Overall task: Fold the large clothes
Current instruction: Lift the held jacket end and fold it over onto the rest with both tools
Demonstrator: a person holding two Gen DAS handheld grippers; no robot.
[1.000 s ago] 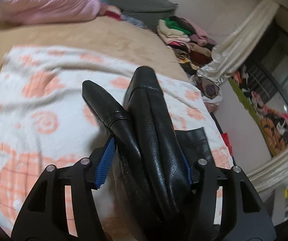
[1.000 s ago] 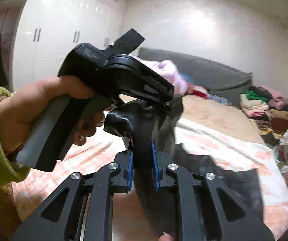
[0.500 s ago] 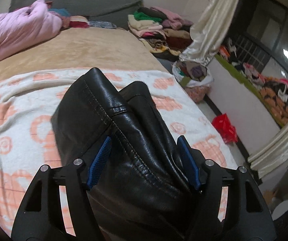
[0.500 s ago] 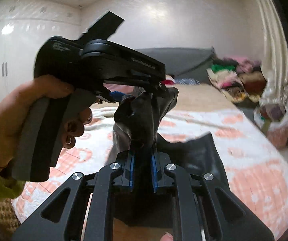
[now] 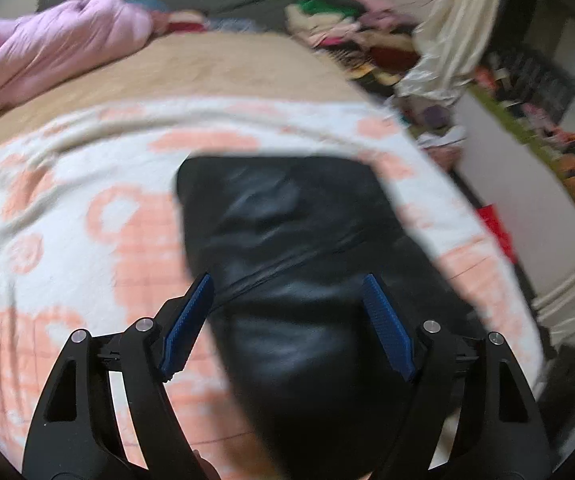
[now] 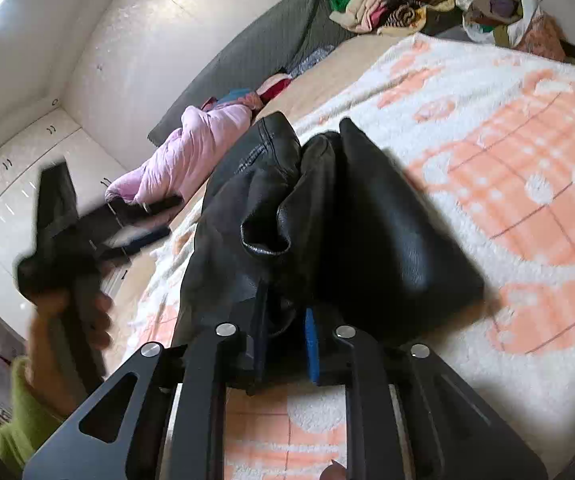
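While the right gripper [image 6: 283, 344] was pinched nearly shut on a bunched fold of the black leather garment [image 6: 327, 220] at the lower centre of the right wrist view, the left gripper [image 5: 287, 328] was seen with its blue pads [image 5: 387, 336] spread wide, its jaws having just been opening; the leather lay between them, but no pad pressed on it. From the right gripper's hold the garment was spread upward across the middle of the frame, one flat panel laid to the right on the orange-and-white blanket [image 6: 507, 160] covering the bed. In the left wrist view it was shown as a broad dark slab from the bottom centre up to mid-frame, blurred.

The material was judged to be thick, fairly heavy and smooth-faced, holding rounded folds rather than sharp creases, and likely to slide through a light pinch. A hold at a stitched seam or hem edge [image 6: 265, 250], where the layers are doubled, was judged safer than one on a slick open panel. Beyond, at the upper left, a pink quilted bundle [image 6: 191, 152] was lying.
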